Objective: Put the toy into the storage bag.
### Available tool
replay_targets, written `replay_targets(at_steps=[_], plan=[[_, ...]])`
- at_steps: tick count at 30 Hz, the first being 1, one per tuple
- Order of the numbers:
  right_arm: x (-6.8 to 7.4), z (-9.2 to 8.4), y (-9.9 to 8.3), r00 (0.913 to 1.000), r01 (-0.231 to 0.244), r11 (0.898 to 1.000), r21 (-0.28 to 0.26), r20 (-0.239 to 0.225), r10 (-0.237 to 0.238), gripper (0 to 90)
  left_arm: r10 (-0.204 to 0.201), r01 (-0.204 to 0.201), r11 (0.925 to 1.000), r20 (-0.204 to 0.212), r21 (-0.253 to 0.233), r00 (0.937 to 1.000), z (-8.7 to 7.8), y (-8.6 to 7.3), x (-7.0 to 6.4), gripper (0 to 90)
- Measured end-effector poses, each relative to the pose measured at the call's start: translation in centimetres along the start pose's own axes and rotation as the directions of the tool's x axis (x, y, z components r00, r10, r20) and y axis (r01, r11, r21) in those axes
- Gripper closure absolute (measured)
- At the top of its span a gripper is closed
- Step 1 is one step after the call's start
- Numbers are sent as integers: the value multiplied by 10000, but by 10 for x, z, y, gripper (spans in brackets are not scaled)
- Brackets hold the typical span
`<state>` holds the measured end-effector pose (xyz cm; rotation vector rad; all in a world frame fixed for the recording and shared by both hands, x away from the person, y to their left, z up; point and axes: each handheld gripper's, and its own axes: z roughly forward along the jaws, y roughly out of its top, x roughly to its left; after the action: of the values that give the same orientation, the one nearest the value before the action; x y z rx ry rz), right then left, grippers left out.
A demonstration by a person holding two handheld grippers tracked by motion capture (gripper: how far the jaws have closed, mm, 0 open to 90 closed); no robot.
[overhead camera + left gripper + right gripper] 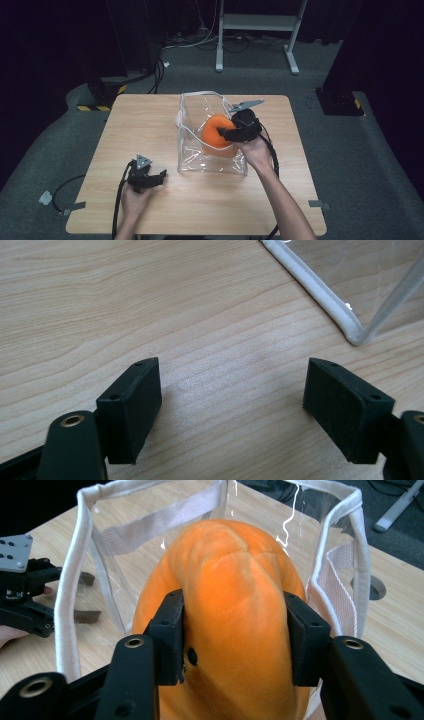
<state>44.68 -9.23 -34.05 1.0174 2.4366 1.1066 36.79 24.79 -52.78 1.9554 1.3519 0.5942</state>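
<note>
We find the right gripper (232, 635) partly spread, its pads flanking the orange plush toy (235, 605) and pressing its sides inside the clear bag (187, 150), evidently to seat it there. The left gripper (232, 405) rests wide open, empty, on the table (150, 300) just beside the bag.

Between my right fingers (172, 630) the orange plush toy (235, 605) runs off the bottom edge, its lower end unseen. Beyond my left fingers (135, 400) the clear bag (350, 270) is cut off, one white-trimmed corner showing.
</note>
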Motion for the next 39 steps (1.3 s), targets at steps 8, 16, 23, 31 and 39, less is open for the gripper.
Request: replay_targets(at_steps=[8, 16, 23, 31, 39], plan=[[0, 0, -3, 10000, 5, 9998, 204, -6, -5, 448, 2, -2, 10000, 0, 2, 10000, 0, 0, 0, 233], [-1, 1, -7, 10000, -43, 9994, 341, -39, 44, 421, -15, 15, 10000, 0, -13, 10000, 0, 0, 0, 232], [-2, 1, -9, 9998, -99, 9991, 413, -151, 105, 385, 43, -43, 10000, -3, 32, 10000, 0, 0, 0, 232], [-4, -2, -11, 9997, -115, 9996, 252, -226, 121, 403, 46, -46, 10000, -11, 25, 10000, 0, 0, 0, 232], [-10, -12, -16, 9991, -272, 9993, -249, -342, 264, 417, 1, -1, 10000, -11, 2, 10000, 0, 0, 0, 232]])
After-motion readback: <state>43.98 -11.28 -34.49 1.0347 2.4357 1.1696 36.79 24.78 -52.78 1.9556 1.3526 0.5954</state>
